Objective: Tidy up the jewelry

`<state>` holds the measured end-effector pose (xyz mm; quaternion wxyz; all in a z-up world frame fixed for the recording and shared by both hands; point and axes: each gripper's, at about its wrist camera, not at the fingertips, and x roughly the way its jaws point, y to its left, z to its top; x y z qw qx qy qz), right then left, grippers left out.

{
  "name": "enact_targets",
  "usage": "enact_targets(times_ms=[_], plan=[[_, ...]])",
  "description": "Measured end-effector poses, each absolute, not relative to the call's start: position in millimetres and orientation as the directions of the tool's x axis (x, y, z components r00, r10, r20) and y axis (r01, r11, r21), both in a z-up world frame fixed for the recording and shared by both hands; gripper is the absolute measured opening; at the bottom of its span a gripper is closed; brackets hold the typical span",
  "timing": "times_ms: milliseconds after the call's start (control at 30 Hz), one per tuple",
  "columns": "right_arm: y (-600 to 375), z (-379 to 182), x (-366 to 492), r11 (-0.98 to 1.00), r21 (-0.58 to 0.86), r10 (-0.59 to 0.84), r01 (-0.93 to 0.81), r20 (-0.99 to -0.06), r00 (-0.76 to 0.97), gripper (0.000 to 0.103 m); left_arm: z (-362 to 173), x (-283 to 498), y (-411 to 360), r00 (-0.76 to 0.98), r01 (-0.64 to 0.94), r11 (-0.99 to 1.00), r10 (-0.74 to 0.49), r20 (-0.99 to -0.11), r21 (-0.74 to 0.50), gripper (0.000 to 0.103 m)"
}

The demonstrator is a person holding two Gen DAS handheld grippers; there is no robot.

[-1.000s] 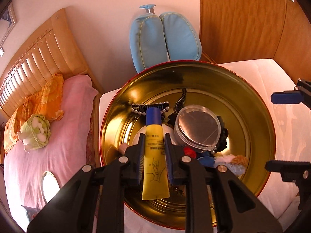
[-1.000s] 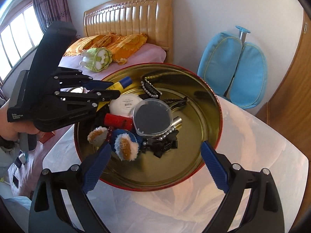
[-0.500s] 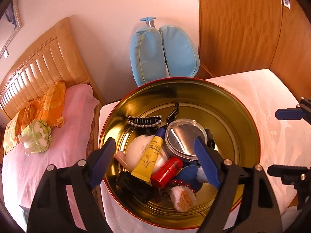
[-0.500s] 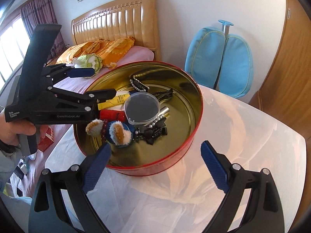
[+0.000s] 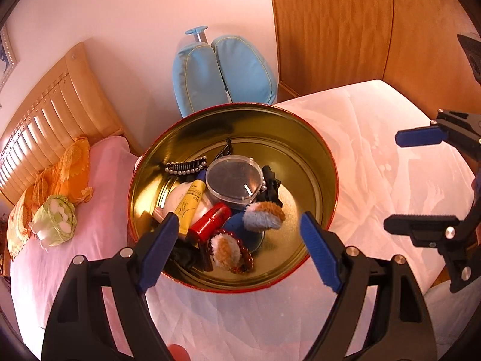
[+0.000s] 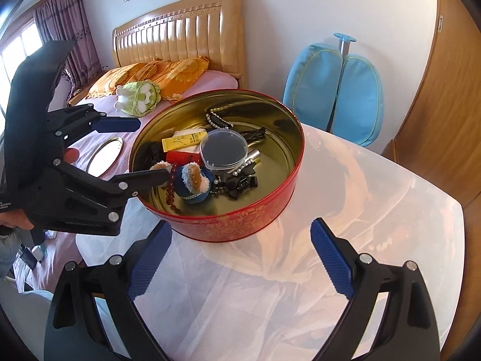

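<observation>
A: What has changed since a second ago?
B: The left tool [image 5: 237, 249] then clamped the yellow tube [image 5: 190, 205]; its jaws have just been opening, and the tube now lies loose in the tin.

A: Left to right?
B: Bed [image 6: 99, 147], then the left tool, jaws apart and empty at the tin's near-left rim. The red tin [image 6: 240, 219] holds clips, beads and a clear round case [image 6: 224, 150]. It stands on the white-covered counter [image 6: 375, 210]. The right tool [image 6: 237, 266] hangs before it, jaws apart, empty.

Red tin [image 6: 240, 219] with gold pattern; yellow tube [image 5: 190, 203].
</observation>
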<state>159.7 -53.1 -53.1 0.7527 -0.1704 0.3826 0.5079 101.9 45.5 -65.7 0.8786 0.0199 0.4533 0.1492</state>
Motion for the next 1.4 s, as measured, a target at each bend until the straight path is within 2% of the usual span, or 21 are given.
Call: enact_targets(times_ms=[333,500,633,900,1200,1400], plan=[[-44,-48,145,0.411,0.076,0.615,-0.908,-0.758,0.215,0.094,-72,81,59,0.498,-0.301,0.928,0.350,-0.793,0.221,0.081],[-34,-48,137,0.395,0.068,0.611,-0.916,-0.764,0.207,0.094,-74,72,67,0.488,-0.322,0.916,0.376,-0.788,0.237,0.084],[-28,-48,132,0.388,0.062,0.607,-0.920,-0.768,0.204,0.094,-73,67,72,0.493,-0.335,0.915,0.373,-0.786,0.224,0.085],[-25,-48,133,0.388,0.062,0.604,-0.920,-0.771,0.203,0.094,-72,68,73,0.522,-0.312,0.932,0.331,-0.786,0.186,0.095],[-25,-50,137,0.397,0.062,0.599,-0.916,-0.773,0.207,0.094,-72,77,71,0.527,-0.306,0.931,0.341,-0.778,0.200,0.096],[-25,-50,140,0.398,0.064,0.599,-0.915,-0.774,0.206,0.094,-71,79,81,0.522,-0.341,0.930,0.309,-0.795,0.138,0.096]])
